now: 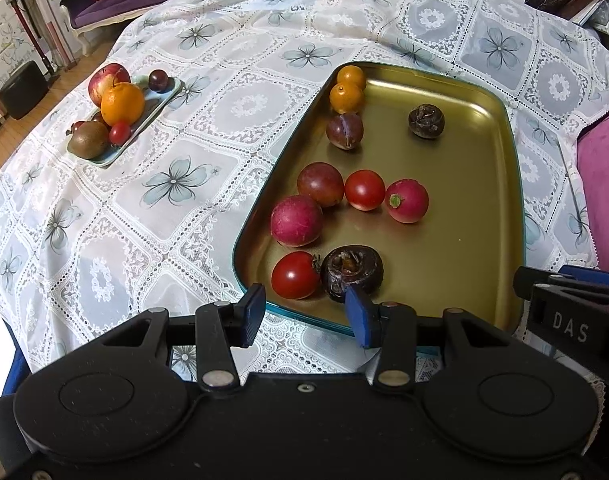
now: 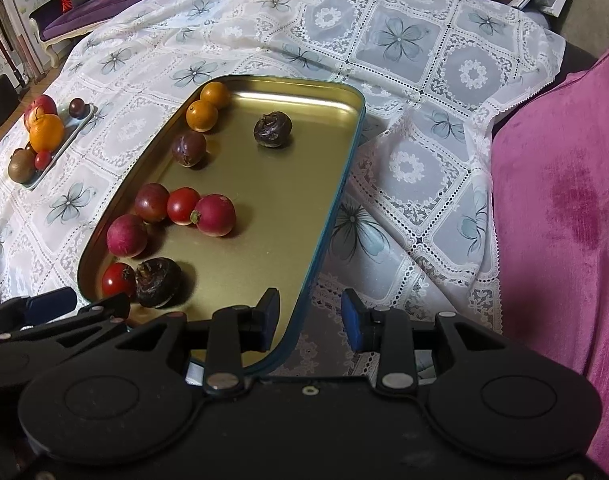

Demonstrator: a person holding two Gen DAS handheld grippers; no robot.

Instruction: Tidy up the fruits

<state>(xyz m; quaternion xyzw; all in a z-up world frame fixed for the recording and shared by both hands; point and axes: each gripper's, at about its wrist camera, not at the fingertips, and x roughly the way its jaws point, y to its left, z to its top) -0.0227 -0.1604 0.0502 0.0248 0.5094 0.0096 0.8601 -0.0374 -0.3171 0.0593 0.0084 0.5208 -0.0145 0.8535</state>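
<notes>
Lace tablecloth [image 1: 232, 104], gold tray [image 1: 456, 216], small fruit dish [image 1: 162, 100], pink cushion [image 2: 564, 208]

- Your left gripper [image 1: 306, 314] sits at the lower centre of its own view, tilted steeply downward, jaws parted with nothing between the blue pads [image 1: 251, 311].
- Your right gripper [image 2: 310, 320] sits lower centre likewise, angled down, jaws apart and gripping nothing.
- Each gripper shows at the other view's lower edge, side by side.
</notes>
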